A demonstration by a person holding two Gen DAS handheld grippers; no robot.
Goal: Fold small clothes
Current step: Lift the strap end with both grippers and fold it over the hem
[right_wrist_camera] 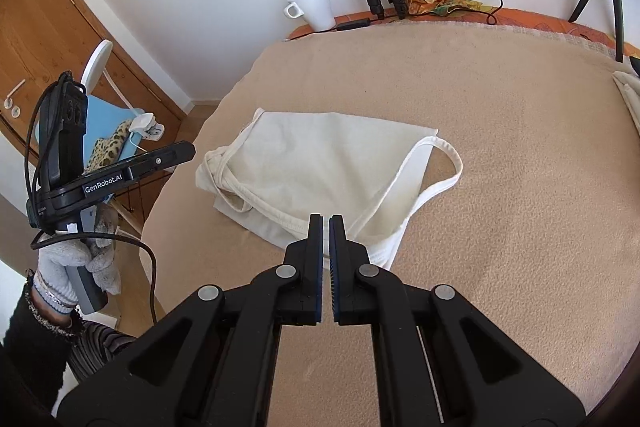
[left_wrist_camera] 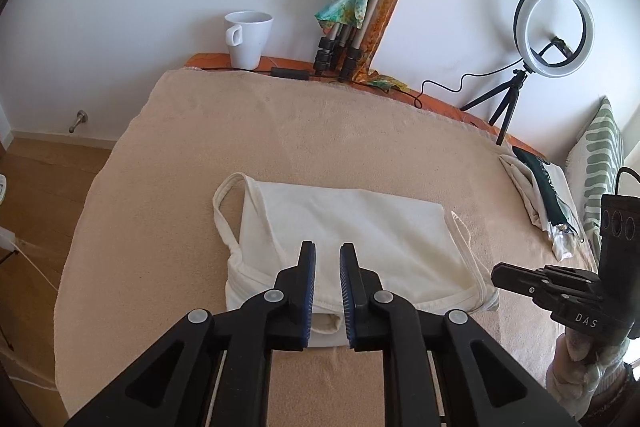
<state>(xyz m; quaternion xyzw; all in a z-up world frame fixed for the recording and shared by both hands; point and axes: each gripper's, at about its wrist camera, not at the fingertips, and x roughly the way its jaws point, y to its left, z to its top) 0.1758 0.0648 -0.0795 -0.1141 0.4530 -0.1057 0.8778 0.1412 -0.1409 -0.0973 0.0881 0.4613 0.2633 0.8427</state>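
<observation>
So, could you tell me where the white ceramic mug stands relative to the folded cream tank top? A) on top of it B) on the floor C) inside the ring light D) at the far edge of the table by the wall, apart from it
D: the white ceramic mug stands on the orange strip by the wall, with bare beige towel between it and the folded cream tank top.

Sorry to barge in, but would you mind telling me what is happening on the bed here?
A person is folding small clothes with a hand-held claw in each hand. A cream tank top lies partly folded on the beige blanket, its straps sticking out at the sides. The left claw is open above the top's near edge, gripping nothing. The right claw is almost shut by a strap, apparently empty. More clothes wait at the blanket's right edge.
</observation>
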